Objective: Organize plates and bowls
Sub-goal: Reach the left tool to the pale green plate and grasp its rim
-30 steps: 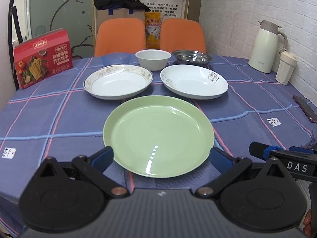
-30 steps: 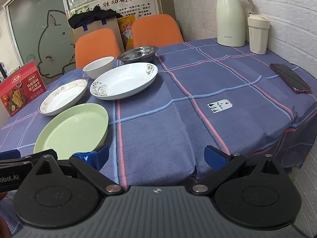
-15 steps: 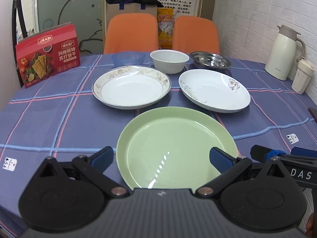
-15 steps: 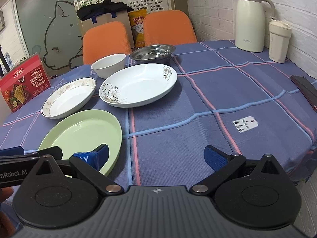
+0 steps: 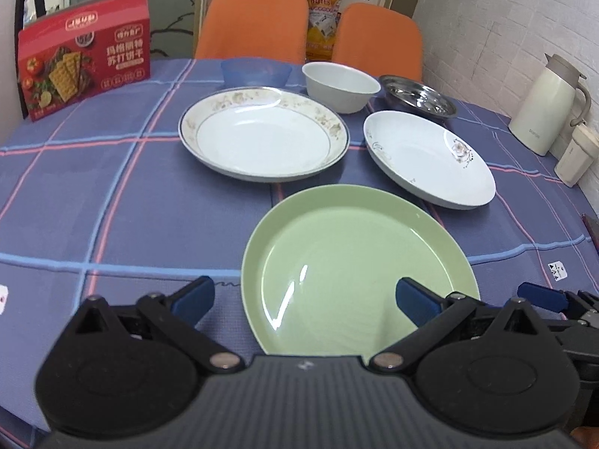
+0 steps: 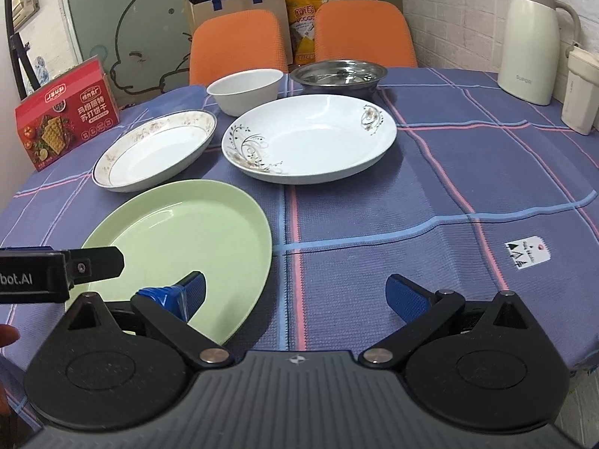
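The table point(image 5: 112, 194), spread with a blue cloth checked in pink and pale blue lines, fills both views, its near edge curving just under the grippers. Two orange chairs point(image 5: 258, 22) stand beyond the far edge, a white brick wall on the right.

The left gripper point(image 5: 305, 297) has its fingers spread wide, empty; the green plate point(image 5: 359, 273) lies flat on the cloth between and ahead of them, its near rim passing under the right finger and its left rim inside the left finger. The right gripper point(image 6: 295, 292) is also wide and empty, its left finger over the green plate's point(image 6: 176, 235) near right rim, its right finger over bare cloth.

Being round, the plates have no long axis; all sit face up. Ahead of the left fingers lies the gold-rimmed plate point(image 5: 264, 138), to its right the flower-patterned plate point(image 5: 430, 159). Behind these stand a white bowl point(image 5: 340, 86), a steel bowl point(image 5: 417, 97) and a blue bowl point(image 5: 256, 71).

Open cloth lies ahead and right of the right fingers. A red cracker box point(image 5: 84, 54) stands far left; a cream flask point(image 6: 531, 37) and a cup point(image 6: 580, 89) stand far right.
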